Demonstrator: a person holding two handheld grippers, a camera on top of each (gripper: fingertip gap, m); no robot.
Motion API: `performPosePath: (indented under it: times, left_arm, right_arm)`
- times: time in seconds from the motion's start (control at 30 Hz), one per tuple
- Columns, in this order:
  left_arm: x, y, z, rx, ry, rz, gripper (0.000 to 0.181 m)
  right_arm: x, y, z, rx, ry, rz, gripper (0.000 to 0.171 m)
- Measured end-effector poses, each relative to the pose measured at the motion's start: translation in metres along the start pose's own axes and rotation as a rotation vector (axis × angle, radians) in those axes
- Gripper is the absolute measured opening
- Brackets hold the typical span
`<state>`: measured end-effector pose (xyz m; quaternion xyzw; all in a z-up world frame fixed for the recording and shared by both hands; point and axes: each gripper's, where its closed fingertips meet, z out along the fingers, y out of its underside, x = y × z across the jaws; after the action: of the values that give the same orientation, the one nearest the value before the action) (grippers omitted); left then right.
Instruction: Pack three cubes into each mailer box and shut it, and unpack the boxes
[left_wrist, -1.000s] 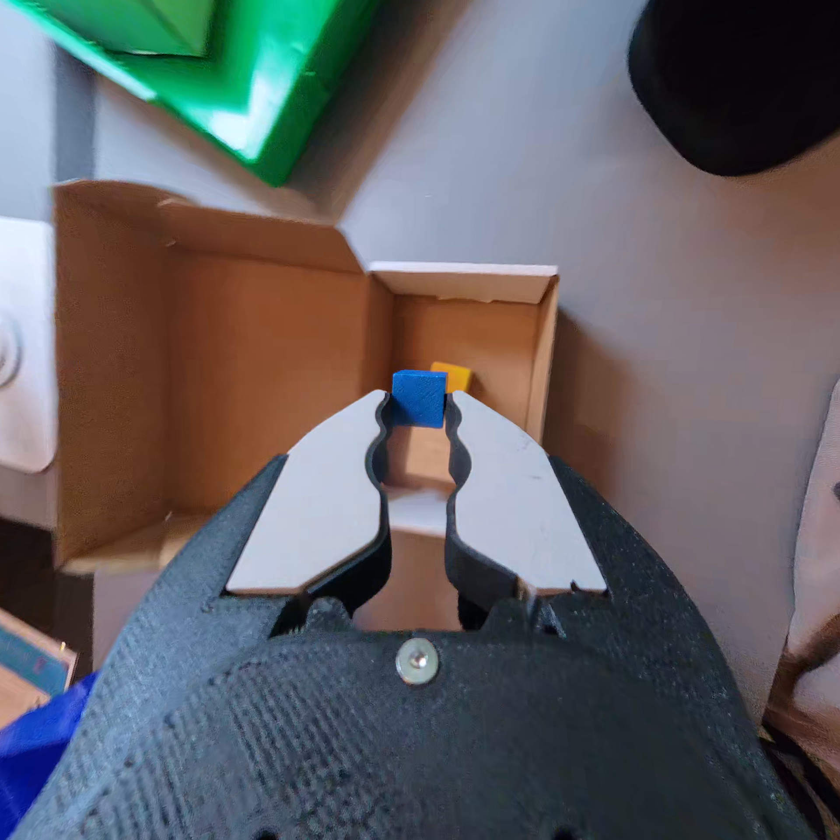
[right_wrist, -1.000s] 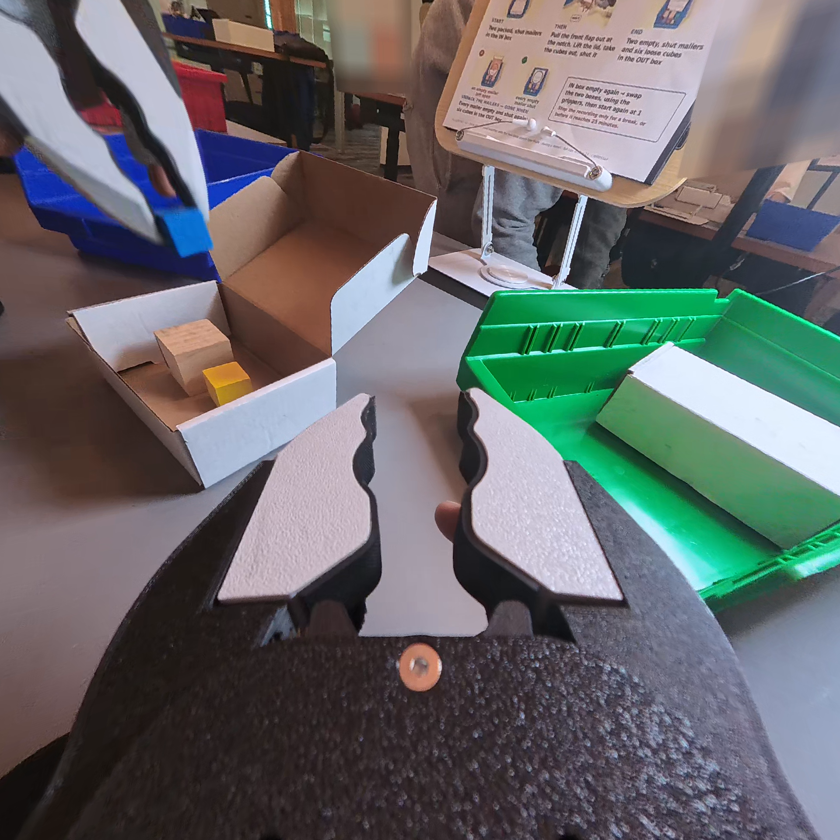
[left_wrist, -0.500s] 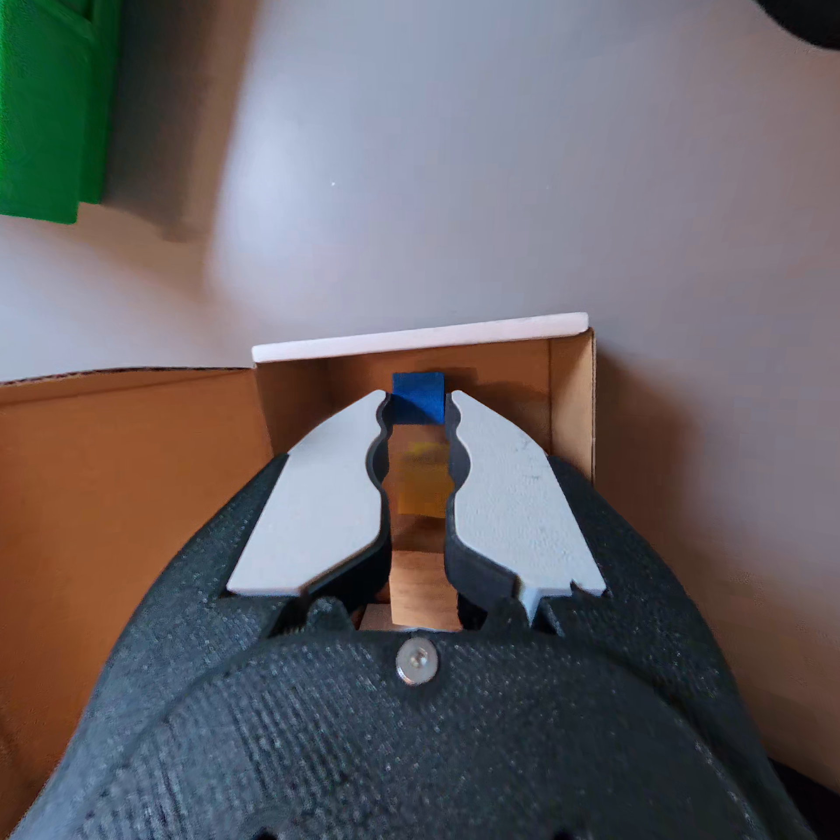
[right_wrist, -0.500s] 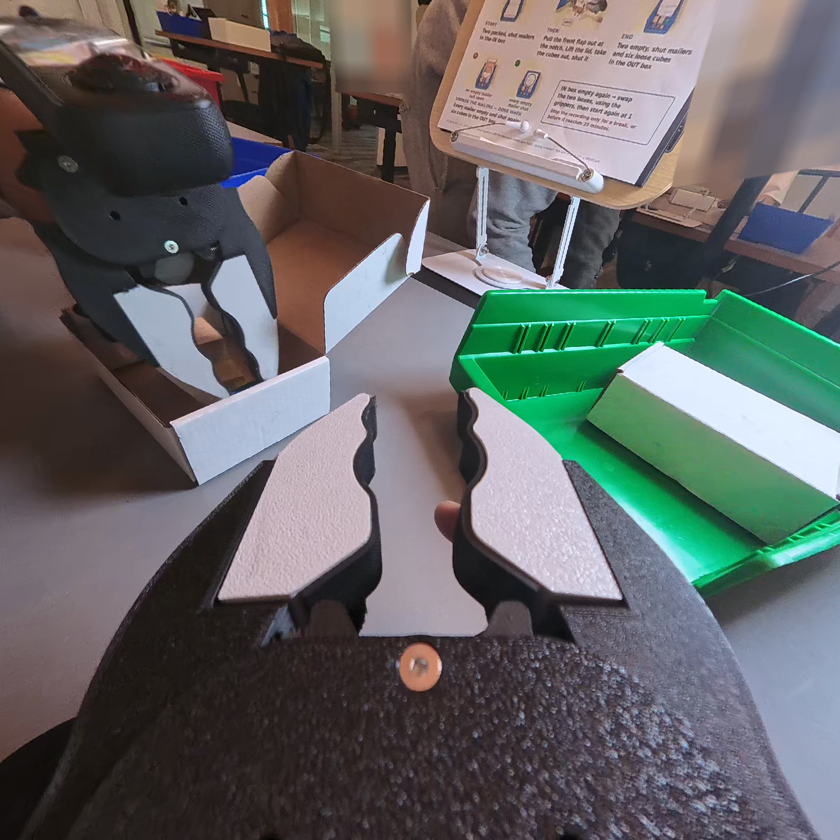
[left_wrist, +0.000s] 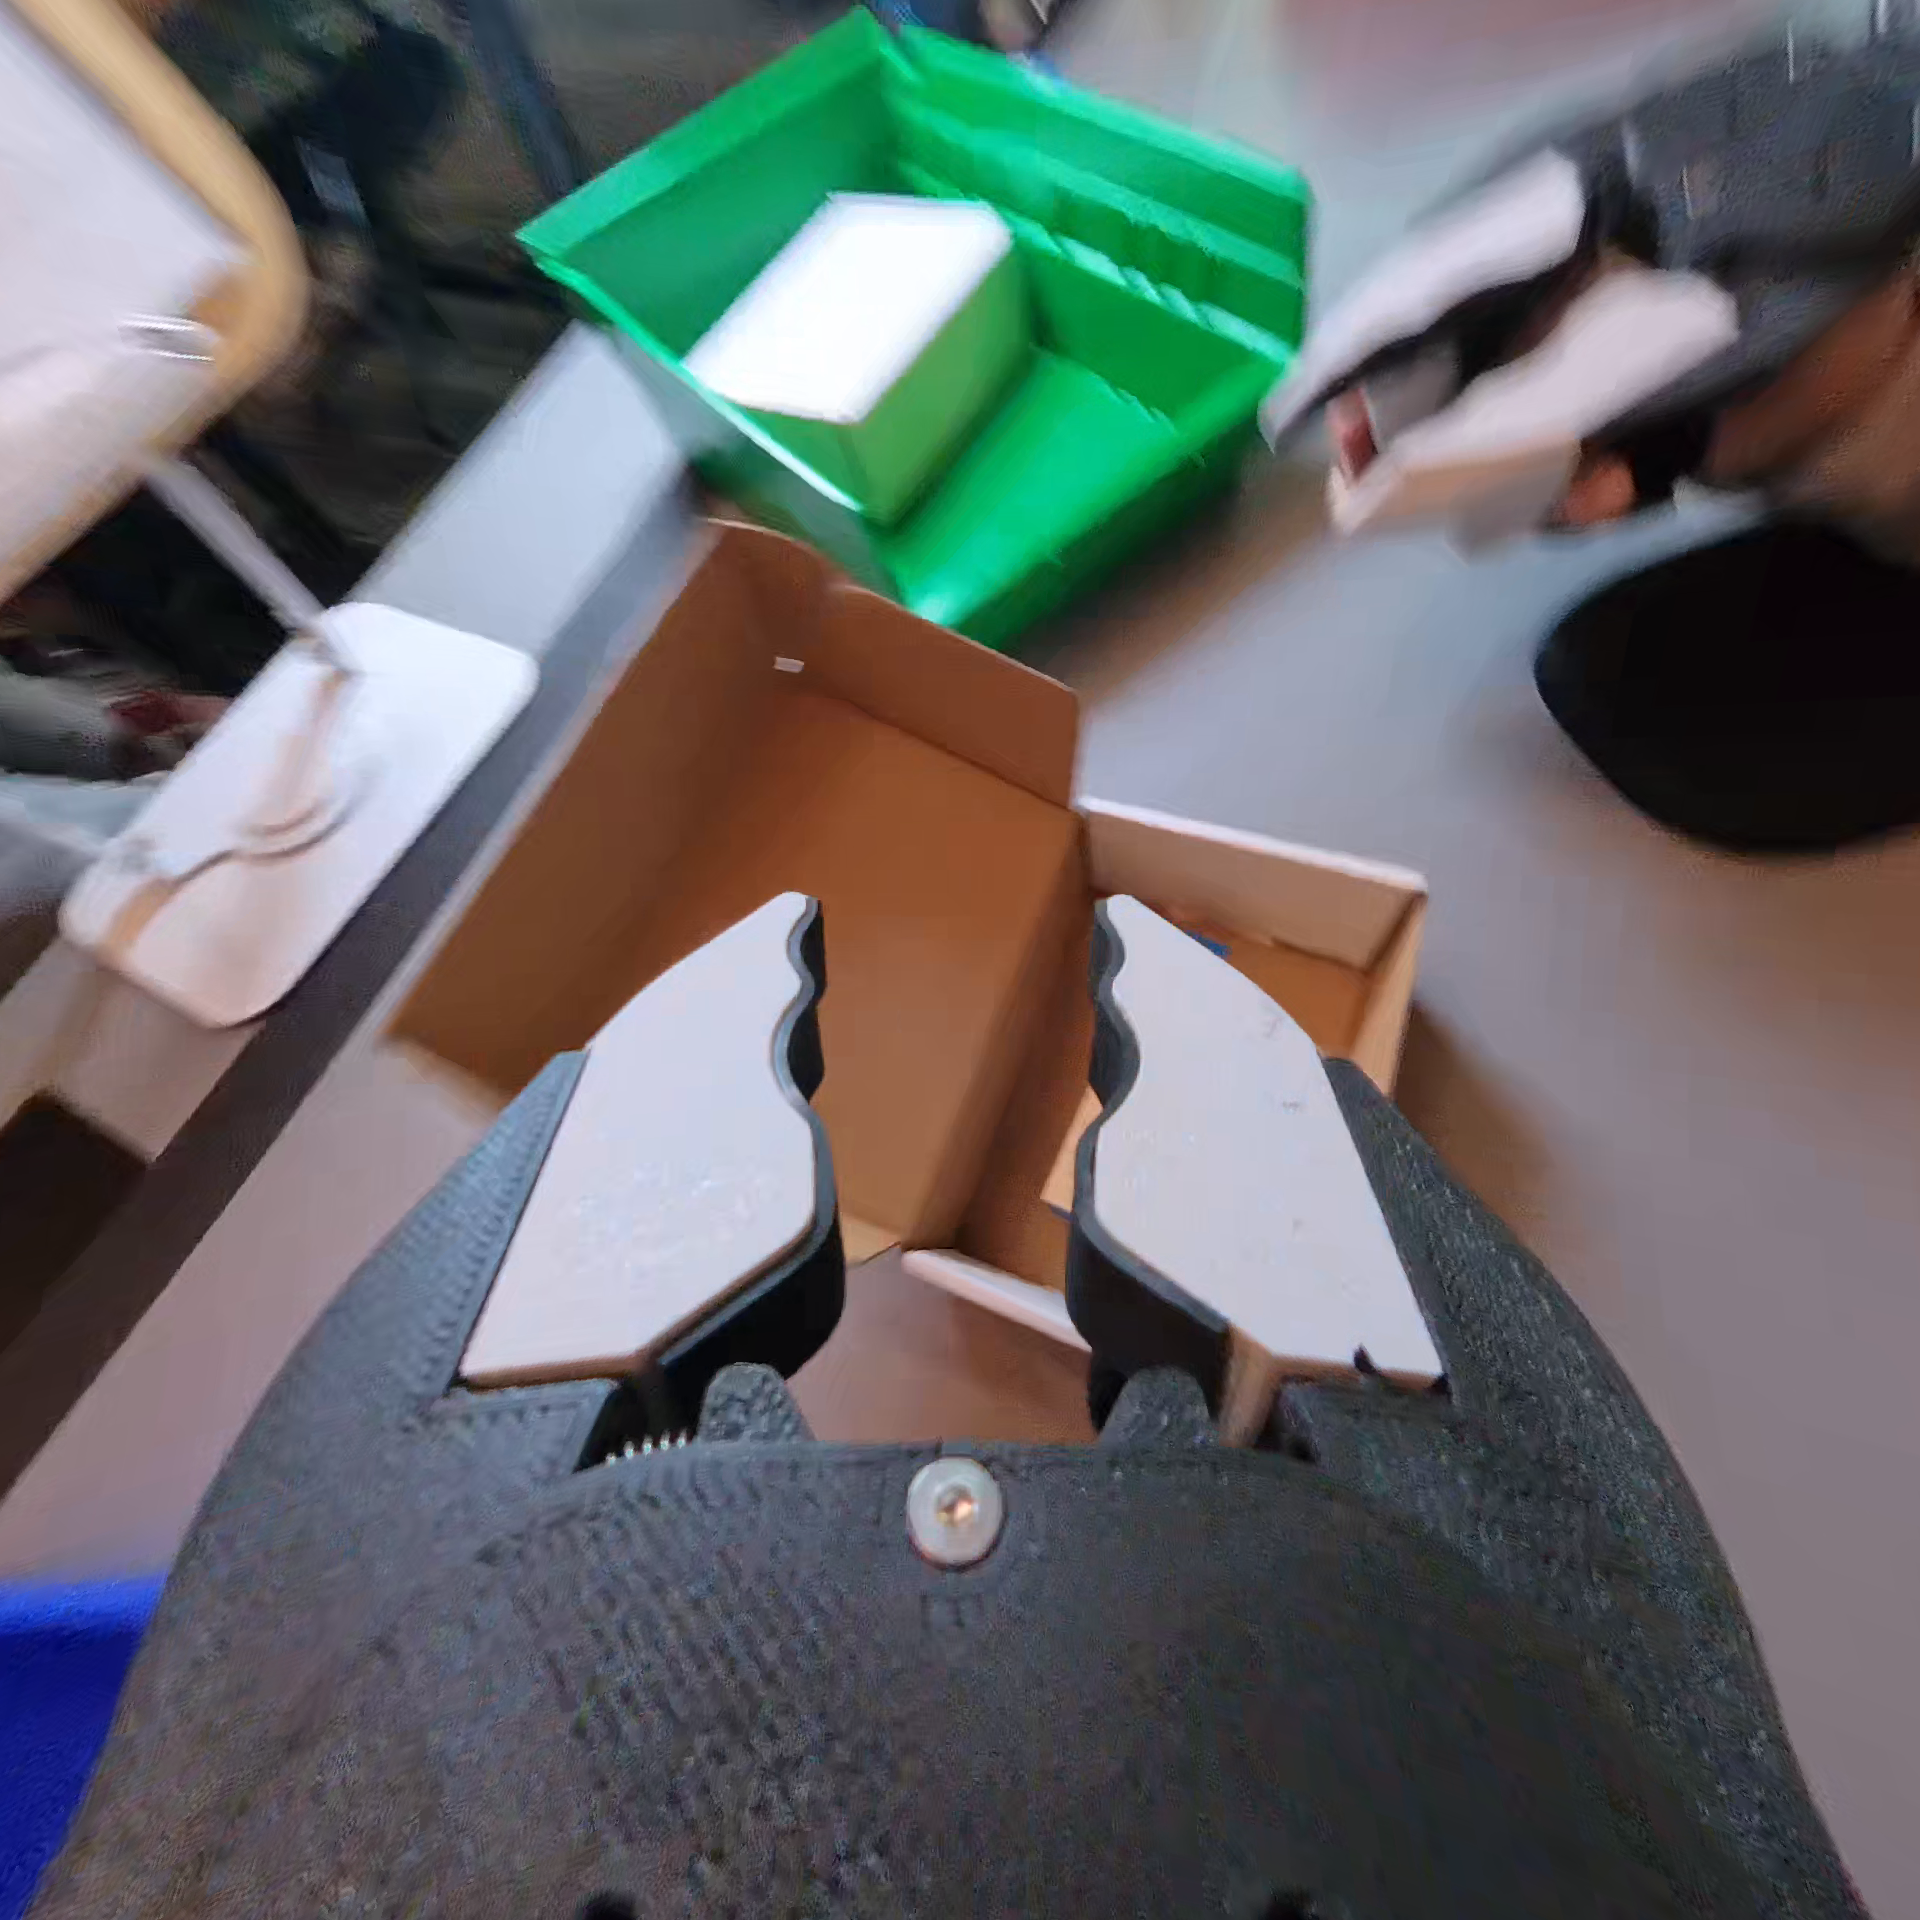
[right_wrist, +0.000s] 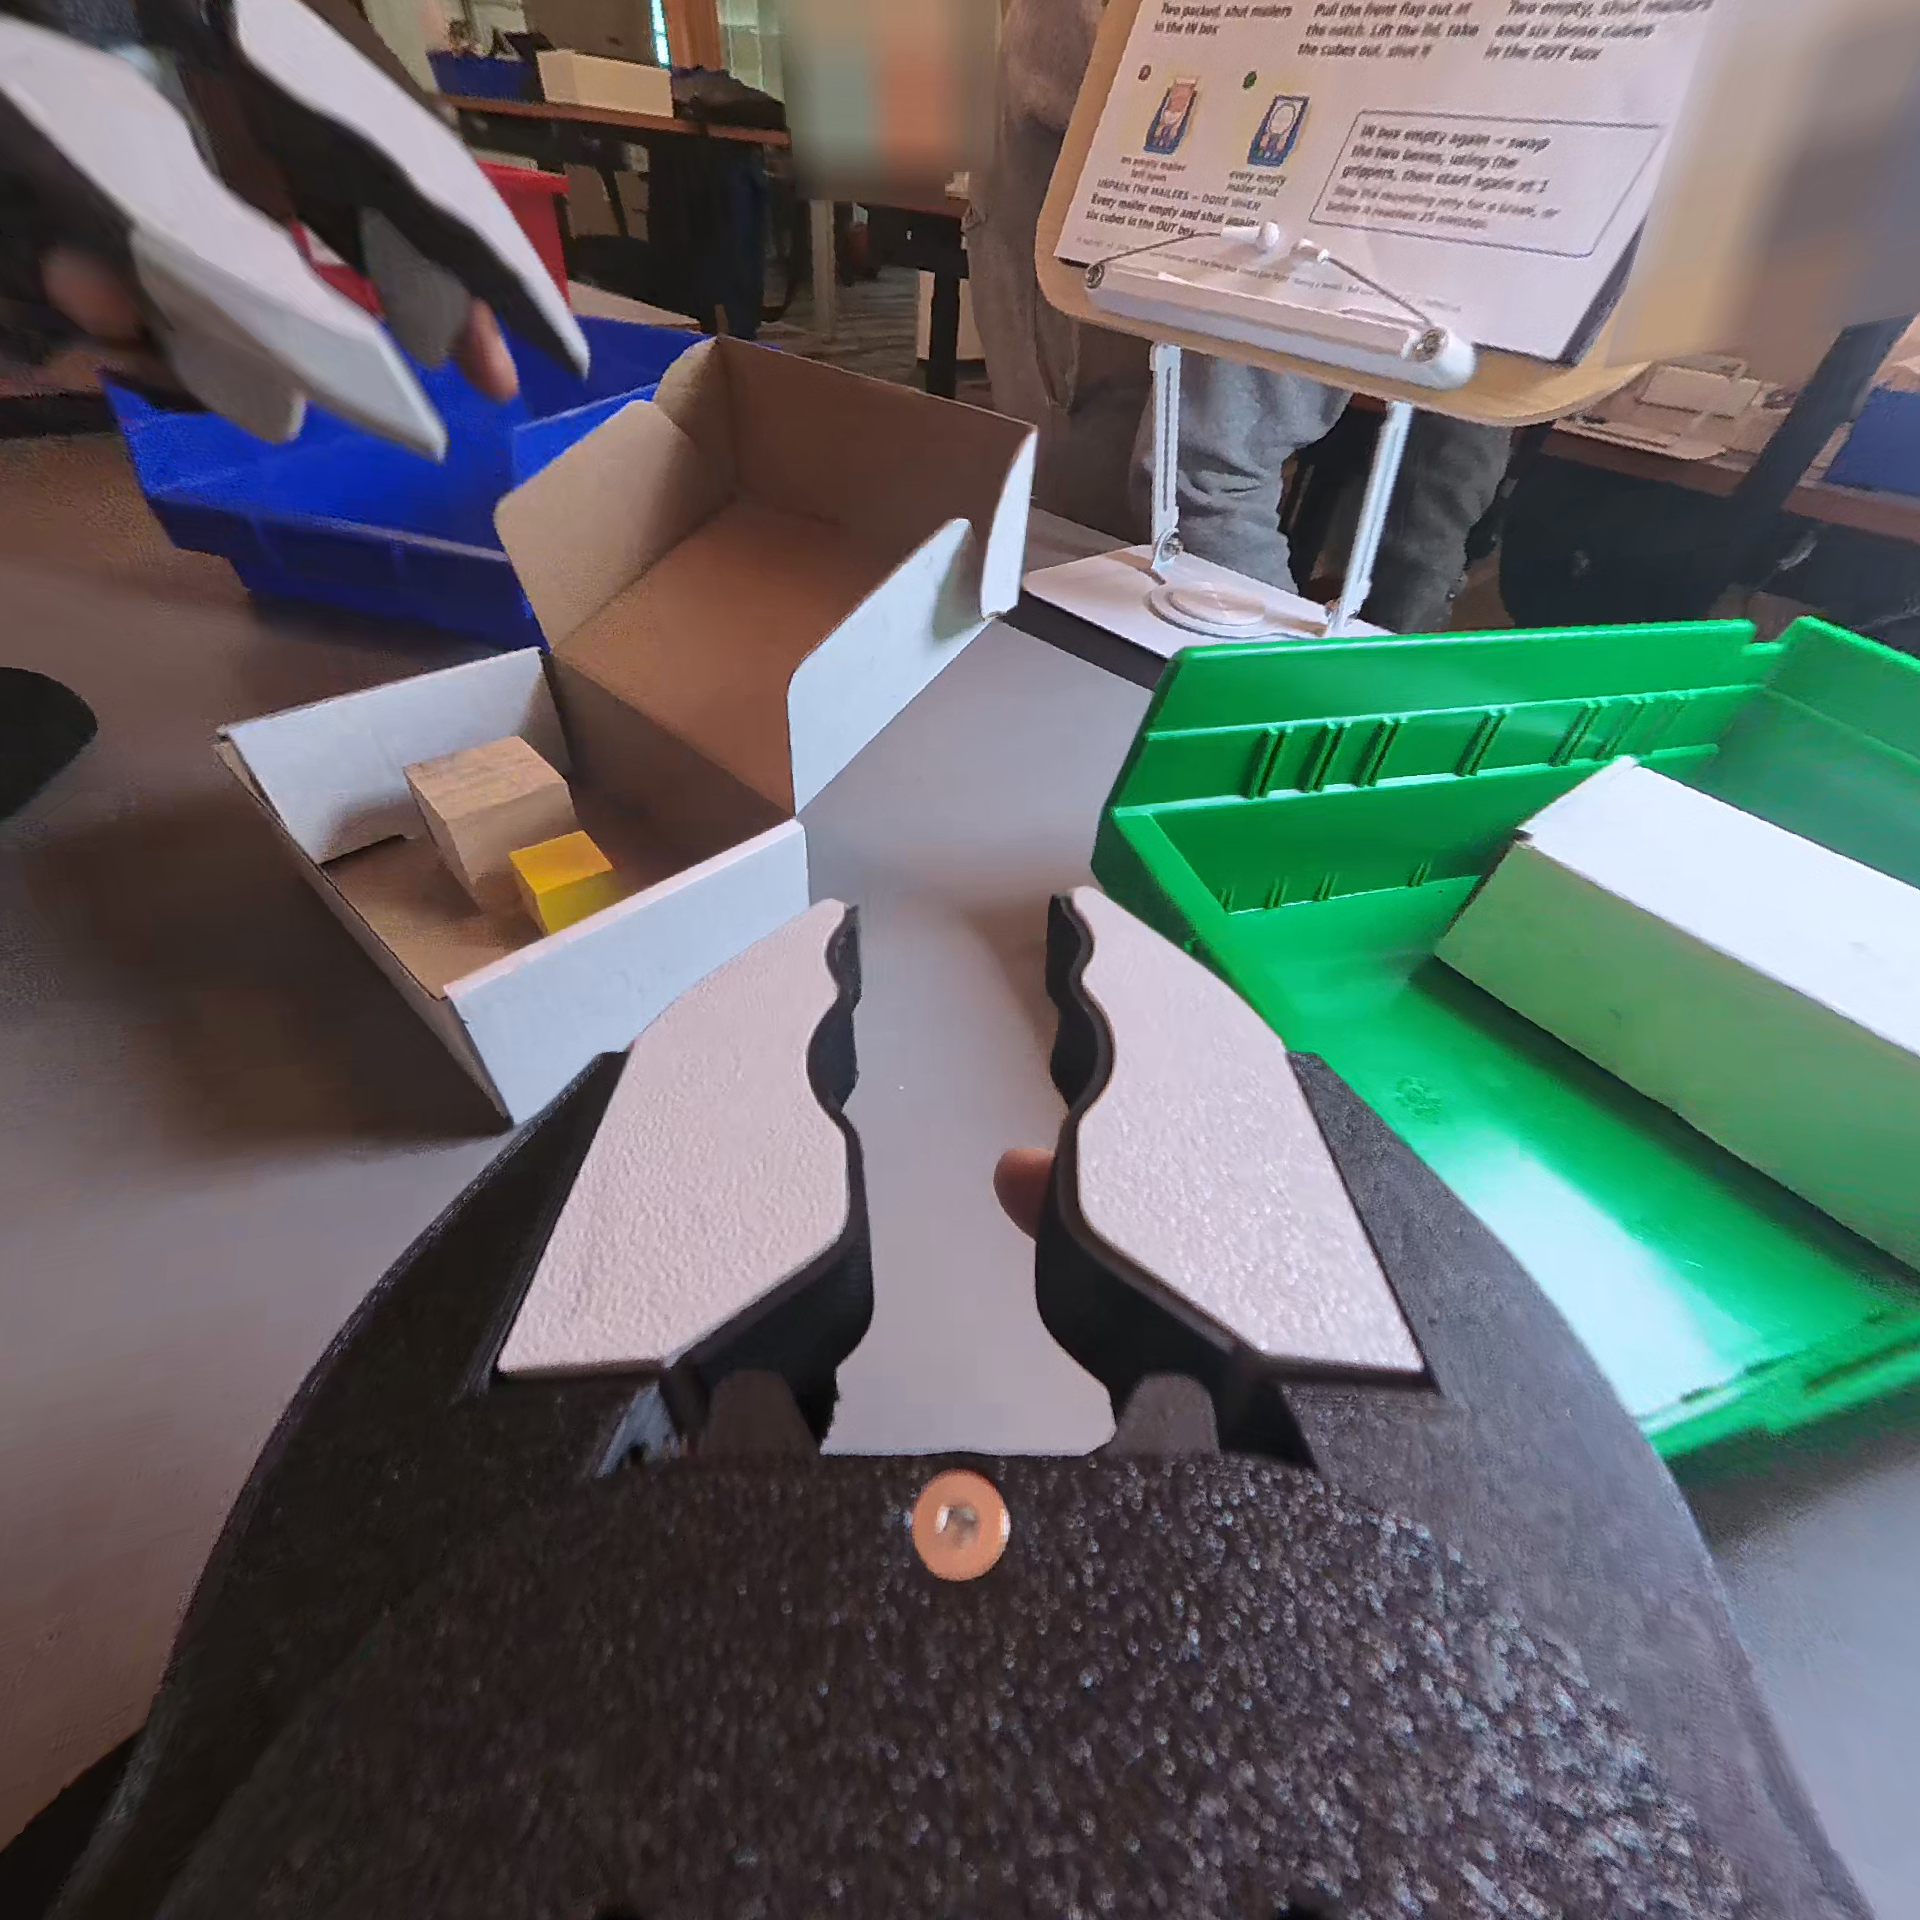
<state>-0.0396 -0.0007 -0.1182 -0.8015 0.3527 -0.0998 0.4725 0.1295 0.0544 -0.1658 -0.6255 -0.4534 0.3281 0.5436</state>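
An open mailer box (right_wrist: 623, 977) stands on the grey table, its lid (right_wrist: 727, 582) upright. Inside lie a wooden cube (right_wrist: 488, 800) and a small yellow cube (right_wrist: 561, 878). In the left wrist view the same box (left_wrist: 1247, 873) shows a sliver of blue (left_wrist: 1218, 945) on its floor. My left gripper (left_wrist: 956, 914) is open and empty above the box's near edge; it also shows in the right wrist view (right_wrist: 504, 410), raised at the upper left. My right gripper (right_wrist: 954, 914) is open and empty over bare table, right of the box.
A green bin (right_wrist: 1351, 790) on the right holds a shut white mailer box (right_wrist: 1714, 935). A blue bin (right_wrist: 343, 520) stands behind the open box. An instruction board on a white stand (right_wrist: 1299, 312) is at the back. A black round object (left_wrist: 1745, 707) lies on the table. Tip to tip, the grippers are about 20 cm apart.
My left gripper held a blue cube down inside the box; now it is open, empty and lifted up and back out of the box. My right gripper has stayed in place.
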Motion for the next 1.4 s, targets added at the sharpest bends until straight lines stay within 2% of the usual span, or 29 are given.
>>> performPosePath:
  times: [0.1,0.2,0.33,0.47,0.6,0.73,0.87,1.07,1.13,1.3,1.4]
  left_arm:
    - [-0.048,0.005,-0.049,0.235,-0.167,-0.238,0.046]
    - [-0.067,0.034,-0.064,0.267,-0.214,-0.394,0.043]
    - [-0.062,0.058,-0.042,0.185,-0.194,-0.446,0.044]
    - [-0.059,0.065,-0.014,0.119,-0.153,-0.462,0.040]
    - [-0.046,0.065,0.003,0.102,-0.079,-0.482,0.018]
    - [-0.035,0.062,-0.004,0.126,-0.128,-0.328,0.017]
    - [-0.006,0.062,-0.016,0.153,-0.095,-0.179,0.015]
    - [0.035,0.090,-0.019,0.080,-0.038,-0.022,0.011]
    - [0.045,0.101,-0.016,0.042,-0.013,0.011,0.009]
    - [0.067,0.114,-0.025,-0.011,0.174,0.016,0.033]
    - [0.063,0.122,-0.039,0.004,0.182,0.079,0.043]
  right_arm:
    - [-0.016,-0.004,0.019,-0.036,-0.059,0.001,0.034]
    - [-0.021,-0.006,0.042,-0.132,-0.066,0.040,0.034]
    - [-0.025,-0.021,0.075,-0.194,-0.100,0.183,0.034]
    - [-0.026,-0.029,0.100,-0.247,-0.089,0.216,0.032]
    - [-0.033,-0.029,0.112,-0.252,-0.114,0.251,0.010]
    - [-0.043,-0.032,0.104,-0.185,-0.066,0.051,0.009]
    - [-0.061,-0.028,0.080,-0.128,-0.037,-0.176,0.009]
    - [-0.085,0.004,0.059,-0.179,-0.093,-0.229,0.007]
    - [-0.089,0.018,0.057,-0.243,-0.139,-0.232,0.013]
    - [-0.104,0.032,0.045,-0.319,-0.323,-0.165,0.035]
    - [-0.106,0.031,0.028,-0.298,-0.409,-0.188,0.045]
